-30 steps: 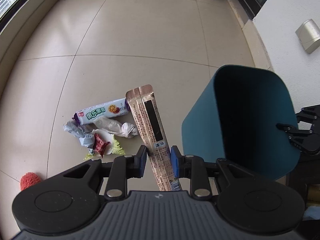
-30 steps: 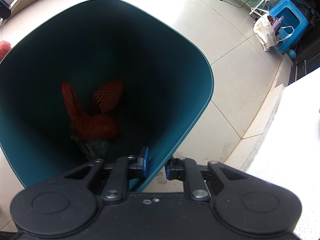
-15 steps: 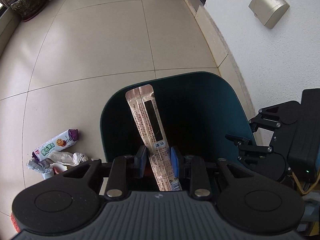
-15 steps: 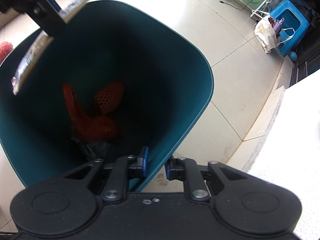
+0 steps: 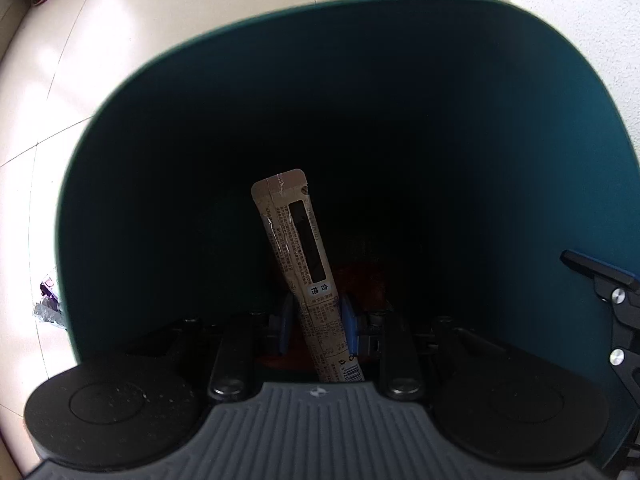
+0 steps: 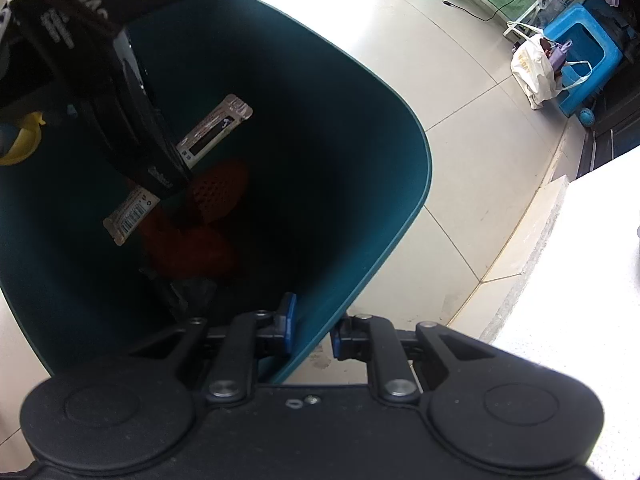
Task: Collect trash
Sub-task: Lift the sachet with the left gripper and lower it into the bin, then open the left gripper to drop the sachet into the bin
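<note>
Left wrist view: left gripper (image 5: 314,322) pinches wrapper (image 5: 298,240) lengthwise inside bin (image 5: 520,120); right gripper (image 6: 313,330) clamps its rim.

I see a dark teal bin (image 6: 384,208) – inside nearly black at 12 o'clock in my left view. The wrapper (image 5: 308,272) is tan-brown with small dark print, a black rectangular strip, a white label and a barcode. My left gripper (image 5: 315,322) is black with blue pads (image 5: 347,320). Red-orange mesh netting (image 6: 218,190) sits at 9 o'clock – honeycomb pattern. Cream floor tiles (image 6: 460,92), blue stool (image 6: 588,52) at 2 o'clock, with a whitish bag (image 6: 534,68).
</note>
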`<state>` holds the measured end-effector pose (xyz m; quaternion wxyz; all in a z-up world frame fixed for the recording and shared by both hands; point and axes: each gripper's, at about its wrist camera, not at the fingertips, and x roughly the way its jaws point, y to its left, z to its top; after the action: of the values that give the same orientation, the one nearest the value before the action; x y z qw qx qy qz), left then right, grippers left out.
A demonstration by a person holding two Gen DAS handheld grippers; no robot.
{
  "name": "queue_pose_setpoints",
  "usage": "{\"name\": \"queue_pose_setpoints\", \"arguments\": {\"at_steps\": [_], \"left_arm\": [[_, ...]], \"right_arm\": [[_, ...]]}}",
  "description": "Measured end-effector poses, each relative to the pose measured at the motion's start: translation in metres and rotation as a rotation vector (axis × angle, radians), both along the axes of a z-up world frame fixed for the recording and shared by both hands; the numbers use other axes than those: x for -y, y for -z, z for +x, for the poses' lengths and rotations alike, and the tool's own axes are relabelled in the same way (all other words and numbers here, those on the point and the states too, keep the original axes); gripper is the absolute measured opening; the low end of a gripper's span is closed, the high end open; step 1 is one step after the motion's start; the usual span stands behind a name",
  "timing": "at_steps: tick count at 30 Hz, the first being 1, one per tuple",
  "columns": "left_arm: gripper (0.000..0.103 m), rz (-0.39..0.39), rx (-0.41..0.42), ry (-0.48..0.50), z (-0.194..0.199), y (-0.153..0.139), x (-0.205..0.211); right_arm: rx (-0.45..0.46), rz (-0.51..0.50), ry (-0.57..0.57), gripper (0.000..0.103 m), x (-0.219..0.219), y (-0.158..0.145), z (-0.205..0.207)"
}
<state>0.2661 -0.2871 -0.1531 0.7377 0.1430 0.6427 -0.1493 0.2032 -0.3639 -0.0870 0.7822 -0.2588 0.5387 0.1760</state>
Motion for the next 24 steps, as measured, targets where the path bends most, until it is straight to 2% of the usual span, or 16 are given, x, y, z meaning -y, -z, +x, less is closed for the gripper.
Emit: {"name": "queue_pose_setpoints", "arguments": {"at_steps": [8,13,19,24], "left_arm": [[0.026,0.067,-0.039,0.006,-0.003,0.022,0.009],[0.026,0.043,-0.047,-0.01,-0.005,0.019,0.004],[0.027,0.009,-0.055,-0.046,-0.009,0.009,-0.006],[0.029,-0.018,-0.056,-0.061,-0.016,0.0,-0.018]], "right_arm": [[-0.027,0.026,0.079,0.015,-0.004,-0.005,0.0],[-0.022,0.0,0.072,0.015,-0.014,-0.012,-0.007],[-0.01,0.014,0.1,0.015,-0.02,-0.015,-0.014],[0.0,0.037,0.113,0.015,-0.006,-0.017,-0.021]]}}
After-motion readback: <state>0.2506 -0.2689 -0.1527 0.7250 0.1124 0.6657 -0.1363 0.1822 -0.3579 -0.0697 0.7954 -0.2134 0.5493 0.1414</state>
